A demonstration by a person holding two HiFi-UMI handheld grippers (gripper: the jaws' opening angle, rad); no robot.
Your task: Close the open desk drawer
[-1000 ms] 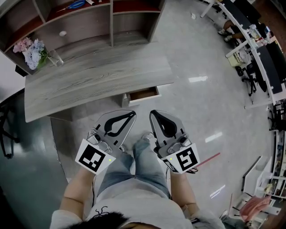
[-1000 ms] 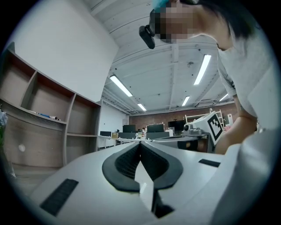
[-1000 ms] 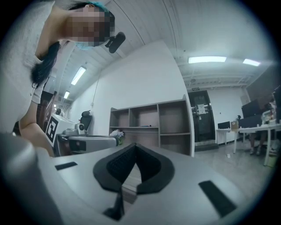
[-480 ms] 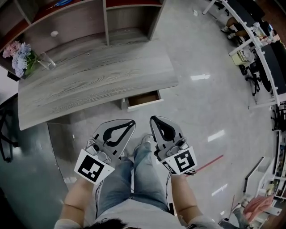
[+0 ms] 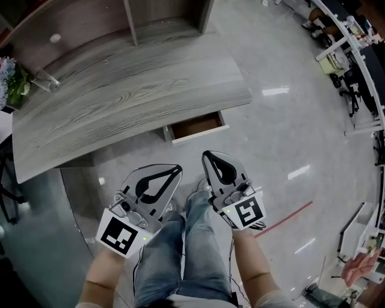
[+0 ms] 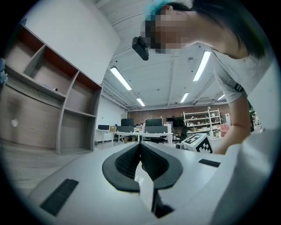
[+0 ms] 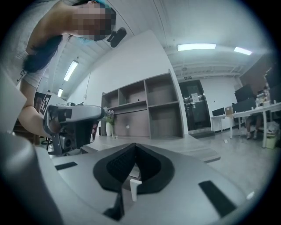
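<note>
While the person stands over the grey floor [image 5: 283,138], both tools hang level in front of the jeans-clad legs [image 5: 180,240], tips pointing toward the bench [image 5: 120,96].

Left tool [image 5: 177,170]: its jaws are closed tip to tip, leaving only the loop-shaped gap behind the dark ribbed pads, and nothing sits between them. The left gripper view shows the same pads [image 6: 127,162] meeting at the front of the left tool [image 6: 140,145].

Right tool [image 5: 207,155]: its jaws are likewise pressed together and empty, as the right gripper view confirms at the right tool [image 7: 134,148]. It lies just beside the left tool, and the two do not touch.

Drawer [image 5: 195,126]: it stands pulled out from under the bench's near edge, its brown inside exposed and its pale front panel facing the tools. It lies straight ahead of the two tips, roughly between their lines, and apart from both.

Beyond the drawer the wood-grain bench top stretches away from the tools. A shelf unit [image 5: 150,18] stands at its far side. Flowers [image 5: 12,78] sit at the far end to the left of the left tool. A red line [image 5: 289,216] crosses the floor to the right of the right tool.
</note>
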